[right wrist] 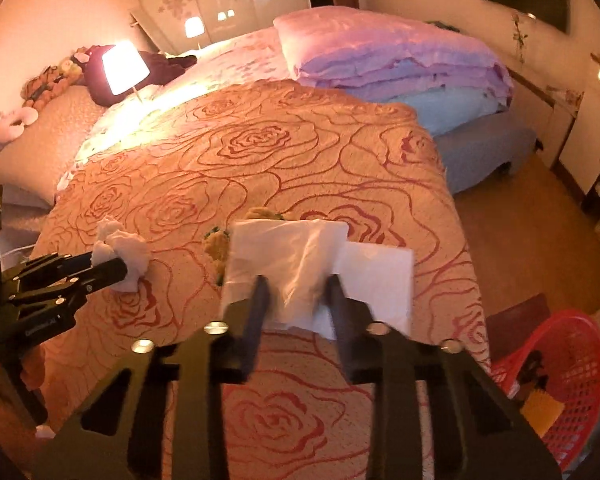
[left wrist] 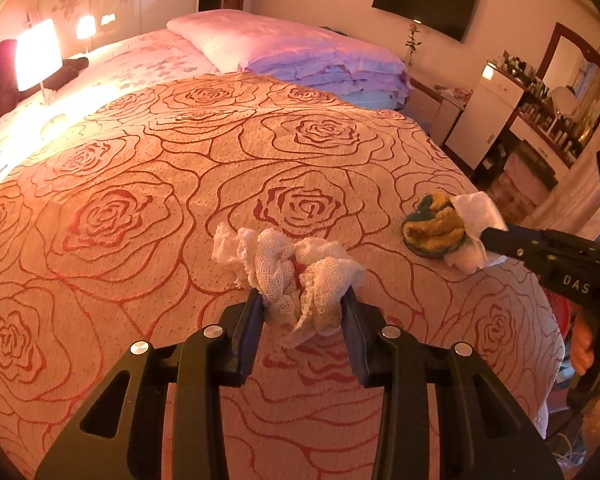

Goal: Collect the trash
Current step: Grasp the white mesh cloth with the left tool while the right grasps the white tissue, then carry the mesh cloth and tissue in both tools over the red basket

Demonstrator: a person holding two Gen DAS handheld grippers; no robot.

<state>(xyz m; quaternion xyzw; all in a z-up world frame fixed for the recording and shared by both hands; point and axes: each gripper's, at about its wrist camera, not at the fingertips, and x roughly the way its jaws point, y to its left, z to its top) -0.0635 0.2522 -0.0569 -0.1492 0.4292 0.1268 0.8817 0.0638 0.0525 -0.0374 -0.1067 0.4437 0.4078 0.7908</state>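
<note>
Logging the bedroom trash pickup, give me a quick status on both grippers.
Left gripper shut on gauze wad. Right gripper shut on white tissue, yellow sponge beside it on bedspread. Red basket on floor, path unobstructed.

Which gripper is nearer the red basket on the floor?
Right. The right gripper, holding white tissue over the bed's edge, has the red basket just beside it; the left gripper is farther across the bed.

A wide bed carries an orange bedspread with red rose outlines; near its right edge lies a yellow-and-green fuzzy round pad; folded lilac and pale-blue quilts are stacked at the far right corner.
</note>
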